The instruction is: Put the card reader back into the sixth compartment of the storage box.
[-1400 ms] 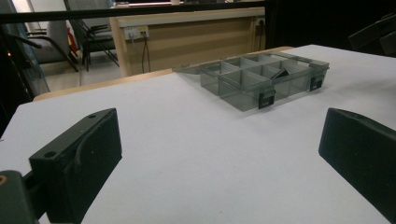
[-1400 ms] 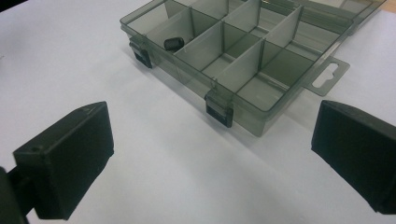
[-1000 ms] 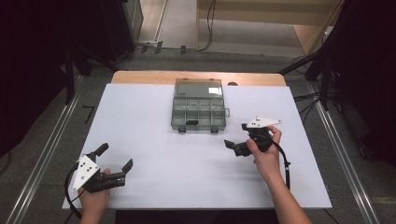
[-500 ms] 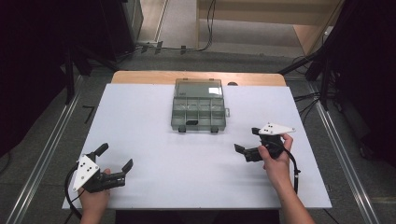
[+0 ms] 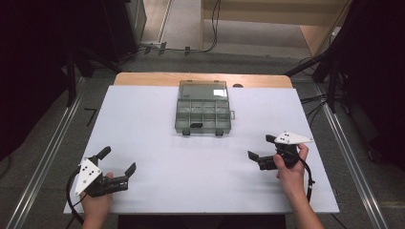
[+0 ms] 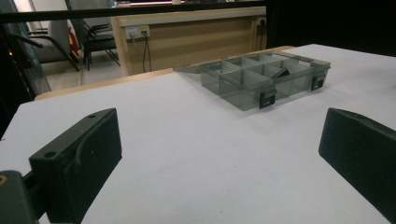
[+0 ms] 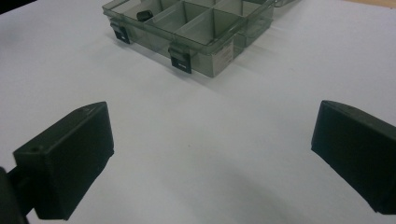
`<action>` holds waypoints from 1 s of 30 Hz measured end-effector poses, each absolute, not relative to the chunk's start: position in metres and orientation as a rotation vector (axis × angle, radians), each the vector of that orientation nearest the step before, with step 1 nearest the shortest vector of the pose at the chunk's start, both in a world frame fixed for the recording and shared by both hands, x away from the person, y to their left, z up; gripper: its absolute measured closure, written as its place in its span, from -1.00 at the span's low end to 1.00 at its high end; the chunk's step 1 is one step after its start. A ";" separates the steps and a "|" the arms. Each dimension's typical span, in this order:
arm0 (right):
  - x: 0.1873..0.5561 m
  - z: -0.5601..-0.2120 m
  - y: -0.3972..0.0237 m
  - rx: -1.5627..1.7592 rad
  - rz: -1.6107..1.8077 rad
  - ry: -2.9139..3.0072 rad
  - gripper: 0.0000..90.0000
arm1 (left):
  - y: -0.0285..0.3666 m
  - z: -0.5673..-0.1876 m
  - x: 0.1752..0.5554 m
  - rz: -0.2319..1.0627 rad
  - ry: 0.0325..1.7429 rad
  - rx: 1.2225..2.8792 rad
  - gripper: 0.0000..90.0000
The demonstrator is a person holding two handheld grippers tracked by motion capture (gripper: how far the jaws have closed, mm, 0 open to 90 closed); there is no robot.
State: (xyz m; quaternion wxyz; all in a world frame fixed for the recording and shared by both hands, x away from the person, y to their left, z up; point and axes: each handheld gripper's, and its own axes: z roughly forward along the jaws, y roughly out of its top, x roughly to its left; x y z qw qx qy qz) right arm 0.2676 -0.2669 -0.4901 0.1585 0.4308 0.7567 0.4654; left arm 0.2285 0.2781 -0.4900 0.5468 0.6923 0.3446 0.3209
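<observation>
A smoky clear organizer box [image 5: 203, 114] lies open at the far middle of the white table [image 5: 157, 109], its lid [image 5: 202, 89] folded flat behind it. One front compartment holds a small black piece [image 5: 196, 125]. My left gripper [image 5: 117, 161] rests open near the front left edge, with nothing between its jaws. At the right, my right gripper [image 5: 261, 147] is also open and holds nothing. In the left gripper view, the box [image 6: 266, 77] and black piece [image 6: 280, 72] lie far ahead of the gripper [image 6: 219, 121]. The right gripper view has the box [image 7: 196, 23] ahead of the gripper [image 7: 212, 107].
Two black latches [image 7: 181, 61] stick out from the box's front wall. A wooden strip [image 5: 200, 78] runs along the table's far edge. Metal rails [image 5: 43, 157] flank the table on both sides, and cables [image 5: 191, 47] lie on the floor beyond.
My right gripper has moved right and toward the near edge, away from the box, staying open. The left gripper and the box have not moved.
</observation>
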 end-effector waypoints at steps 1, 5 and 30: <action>0.265 -0.492 -0.270 1.236 1.334 2.156 -1.00 | 0.278 -0.490 0.229 0.761 0.817 1.641 -1.00; 0.260 -0.495 -0.277 1.243 1.346 2.135 -1.00 | 0.278 -0.490 0.228 0.761 0.817 1.641 -1.00; 0.232 -0.510 -0.314 1.316 1.388 2.022 -1.00 | 0.278 -0.490 0.228 0.759 0.814 1.641 -1.00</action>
